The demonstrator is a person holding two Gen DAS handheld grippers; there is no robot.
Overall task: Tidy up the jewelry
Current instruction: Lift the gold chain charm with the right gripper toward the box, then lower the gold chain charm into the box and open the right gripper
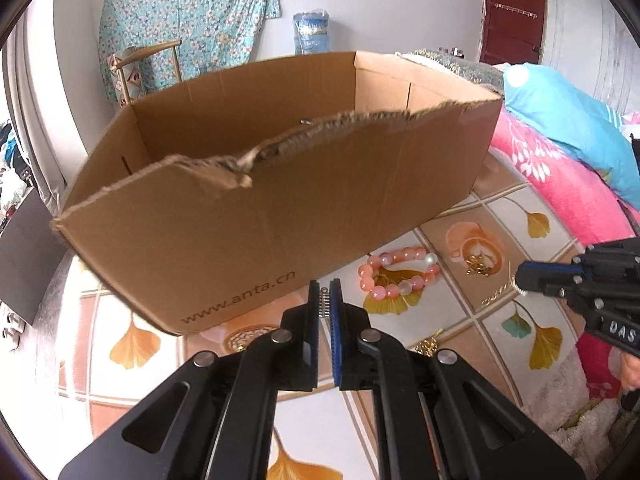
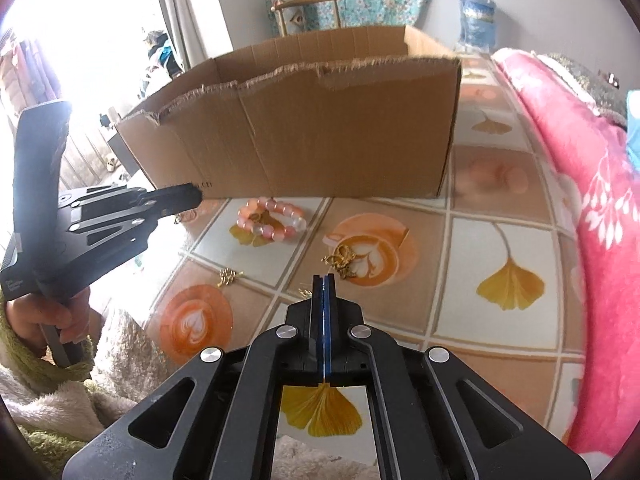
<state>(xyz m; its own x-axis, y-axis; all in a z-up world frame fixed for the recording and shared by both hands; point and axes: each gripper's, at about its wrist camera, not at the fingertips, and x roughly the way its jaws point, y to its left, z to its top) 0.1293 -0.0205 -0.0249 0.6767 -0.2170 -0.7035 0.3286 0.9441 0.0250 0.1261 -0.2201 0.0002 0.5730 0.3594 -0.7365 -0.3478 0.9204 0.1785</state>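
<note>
A torn cardboard box stands on the patterned table; it also shows in the right wrist view. A pink bead bracelet lies in front of the box, also in the right wrist view. Small gold pieces lie near it: one on a coffee print, one further left. My left gripper is shut on a small silver spring-like piece, held near the box's front wall. My right gripper is shut on a thin gold chain that hangs from its tip.
A pink flowered blanket and a blue pillow lie along the table's right side. A fluffy cloth covers the near left. A chair and a floral curtain stand behind the box.
</note>
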